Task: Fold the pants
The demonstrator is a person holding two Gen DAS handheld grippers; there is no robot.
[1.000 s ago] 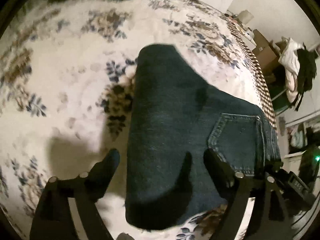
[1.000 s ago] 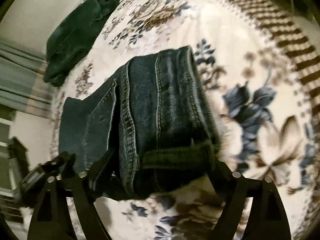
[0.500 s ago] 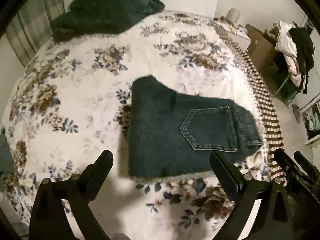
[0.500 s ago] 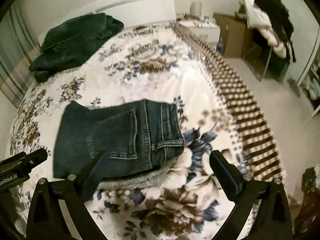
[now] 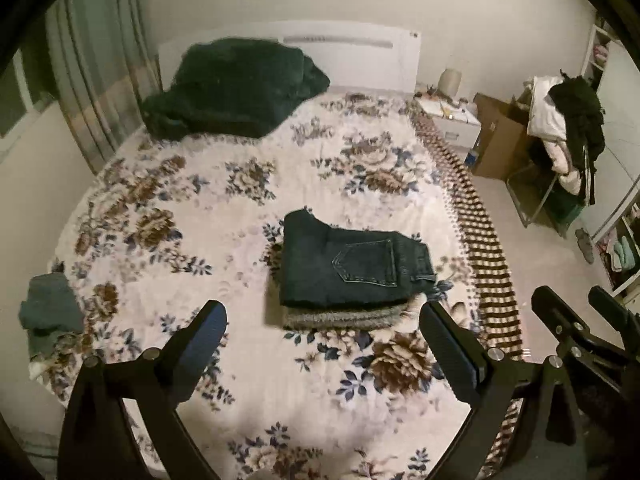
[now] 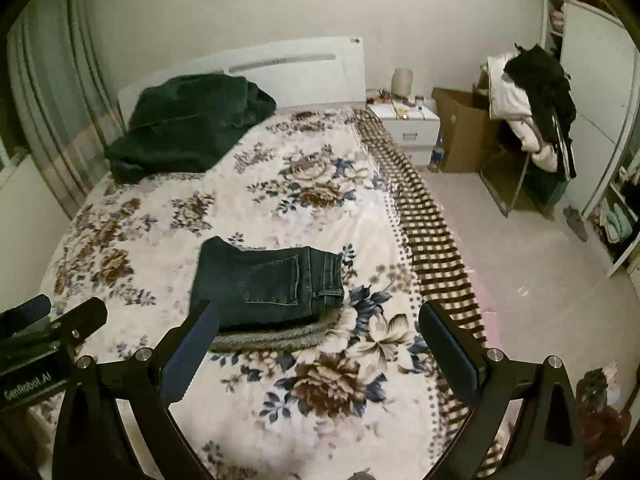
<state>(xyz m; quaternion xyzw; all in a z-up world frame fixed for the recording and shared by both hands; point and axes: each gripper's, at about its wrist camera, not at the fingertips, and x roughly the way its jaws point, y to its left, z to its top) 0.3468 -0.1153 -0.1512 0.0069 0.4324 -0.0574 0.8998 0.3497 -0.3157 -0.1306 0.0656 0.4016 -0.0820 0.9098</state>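
A folded pair of dark blue denim pants [image 5: 352,268] lies on the floral bedspread of the bed [image 5: 160,208], well apart from both tools. The left hand-held gripper [image 5: 322,344] and right hand-held gripper [image 6: 316,342] hang above the bed's near end, jaws spread wide and empty. The pants lie ahead and below, slightly nearer the right one. Their long axis runs across the bed, waistband toward the striped side edge.

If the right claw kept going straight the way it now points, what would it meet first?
Probably the flowered bedspread just in front of the folded jeans; the right claw is open and empty, though depth is hard to judge.
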